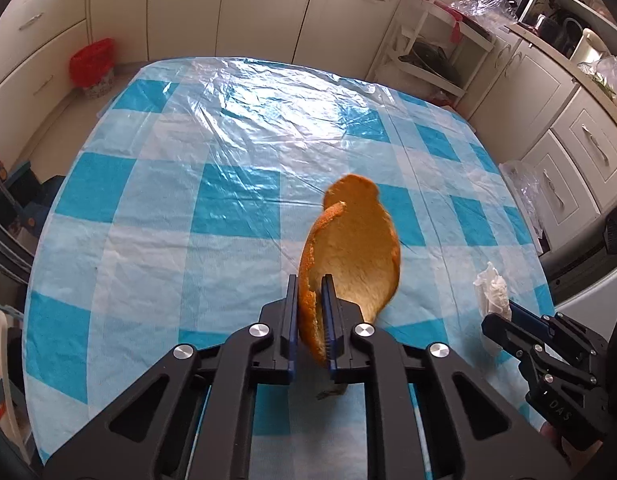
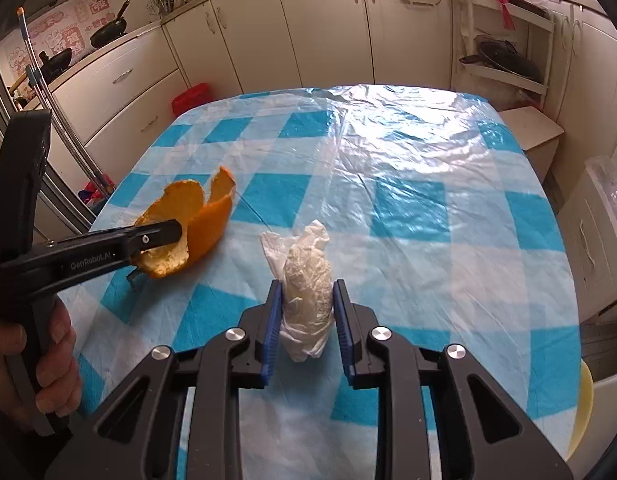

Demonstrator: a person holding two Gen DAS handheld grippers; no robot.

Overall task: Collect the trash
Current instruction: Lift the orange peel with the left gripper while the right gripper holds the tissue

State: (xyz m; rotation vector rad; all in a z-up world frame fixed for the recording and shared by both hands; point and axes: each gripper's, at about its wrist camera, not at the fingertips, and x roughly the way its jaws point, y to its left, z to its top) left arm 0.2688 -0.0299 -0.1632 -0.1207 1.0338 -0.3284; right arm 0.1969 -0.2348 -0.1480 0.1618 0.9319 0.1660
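Left wrist view: the left claw (image 1: pixel 311 292) is pinching a large orange peel (image 1: pixel 356 240), its 2 blue pads narrowed onto the peel's near edge. The peel is standing upright above the desk (image 1: pixel 148 220), which is wearing a blue and white checked cloth under clear plastic film. At the lower right, the right claw (image 1: pixel 504 312) is reaching in with a crumpled white tissue (image 1: pixel 491 290) at its tip. A red-lined bin (image 1: pixel 93 68) is sitting on the floor beyond the desk's far left corner, in front of cream cabinets (image 1: pixel 268 4).

Right wrist view: the right claw (image 2: pixel 306 292) is clamping the white tissue wad (image 2: pixel 306 280), both blue pads pressing against its sides; the wad is sitting at the near middle of the desk (image 2: pixel 428 200), though I cannot tell whether it is resting on the cloth or lifted just clear. To the left, the left claw (image 2: pixel 176 229) is gripping the curled orange peel (image 2: pixel 196 220) just above the cloth, and a person's hand (image 2: pixel 40 360) is wrapping around that tool's handle. The red bin (image 2: pixel 192 98) is peeking out behind the desk's far left edge.
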